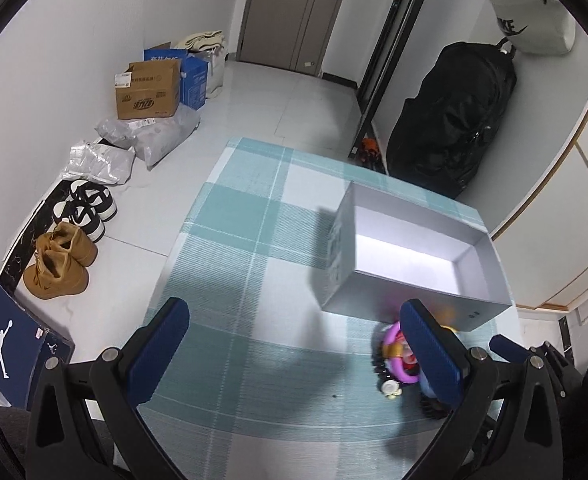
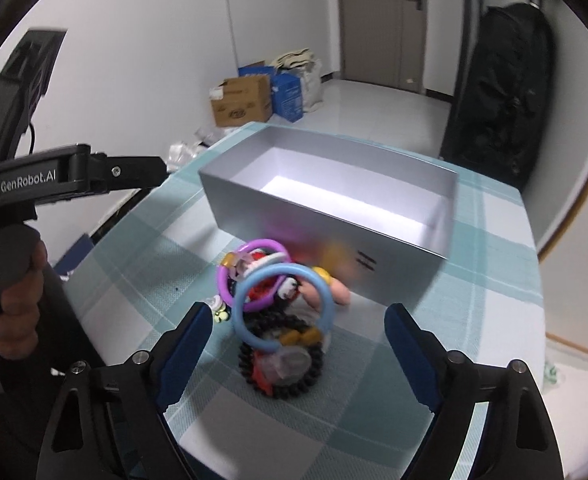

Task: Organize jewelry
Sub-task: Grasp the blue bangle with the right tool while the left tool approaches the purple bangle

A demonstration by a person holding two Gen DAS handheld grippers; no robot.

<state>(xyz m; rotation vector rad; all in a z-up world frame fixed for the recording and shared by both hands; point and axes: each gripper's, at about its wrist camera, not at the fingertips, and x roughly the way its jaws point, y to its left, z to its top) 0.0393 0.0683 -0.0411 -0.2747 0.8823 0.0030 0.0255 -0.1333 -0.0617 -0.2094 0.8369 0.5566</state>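
1. A table with a green and white checked cloth stood in a room with white walls.
2. A grey box with no lid sat on the cloth. It looked empty inside.
3. A small heap of jewelry lay on the cloth just beside the near wall of the box.
4. In the heap there was a blue ring, a purple ring and a string of black beads. There were also red, yellow and pink bits, but they were too blurry to name.
5. The right gripper hung over the heap with its two blue fingers spread wide. The heap lay between the fingers, and the fingers did not touch it.
6. The left gripper was spread wide too. Only bare cloth showed between its fingers.
7. The right-hand finger of the left gripper covered part of the heap in the left camera's view. I could not tell if it touched the heap.
8. In the right camera's view, a hand held the black handle of the left gripper, off to the left of the heap.
9. On the floor by the wall stood brown boots, black and white shoes, a brown cardboard box and a blue box.
10. A big black bag leaned against the far wall, near a grey door.
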